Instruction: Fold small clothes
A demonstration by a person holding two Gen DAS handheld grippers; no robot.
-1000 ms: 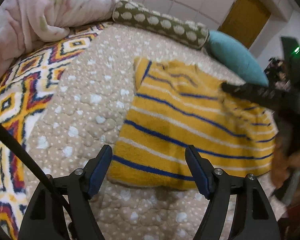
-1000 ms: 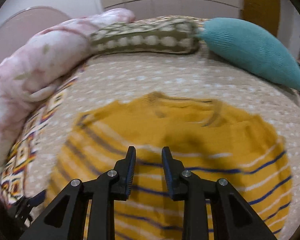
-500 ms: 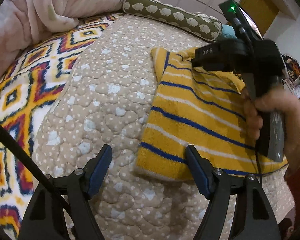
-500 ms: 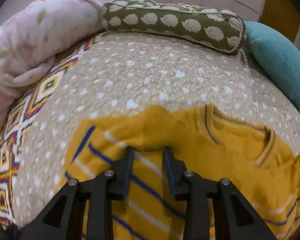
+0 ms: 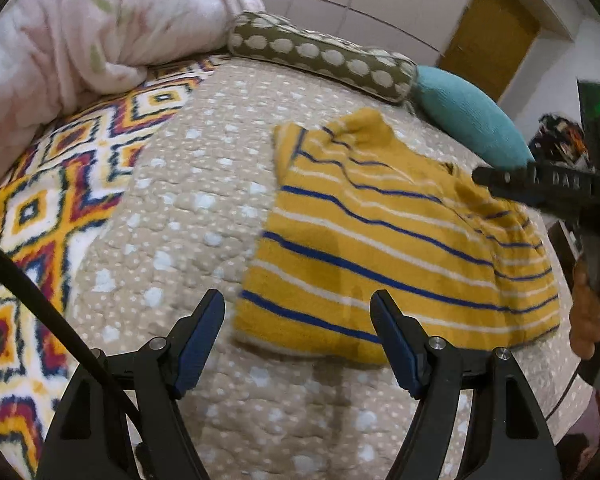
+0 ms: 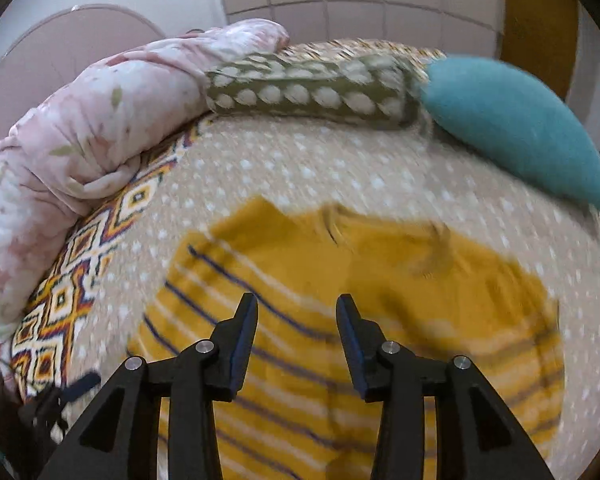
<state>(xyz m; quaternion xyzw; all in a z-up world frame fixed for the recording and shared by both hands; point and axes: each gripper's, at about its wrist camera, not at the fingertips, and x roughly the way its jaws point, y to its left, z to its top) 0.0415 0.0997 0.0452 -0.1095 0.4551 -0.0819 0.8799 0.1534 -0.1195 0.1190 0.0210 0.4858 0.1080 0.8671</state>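
A small mustard-yellow sweater (image 5: 384, 240) with blue and white stripes lies folded on the beige dotted quilt (image 5: 188, 208). My left gripper (image 5: 298, 316) hovers open over the sweater's near hem, nothing between its blue pads. From the right wrist view the same sweater (image 6: 380, 312) fills the lower half, blurred by motion. My right gripper (image 6: 296, 320) hangs above it with its jaws opening and nothing gripped. The right tool's black body (image 5: 548, 186) and the hand holding it (image 5: 588, 312) appear at the right edge of the left wrist view.
A pink floral duvet (image 5: 80, 32) is bunched at the back left beside a patterned blanket (image 5: 40, 208). An olive bolster (image 5: 320, 56) and a teal pillow (image 5: 472, 116) line the far side. A black cable (image 5: 40, 300) crosses the lower left.
The right gripper let the sweater's upper edge go, opened and pulled up and back to the right. The left gripper stayed open near the hem.
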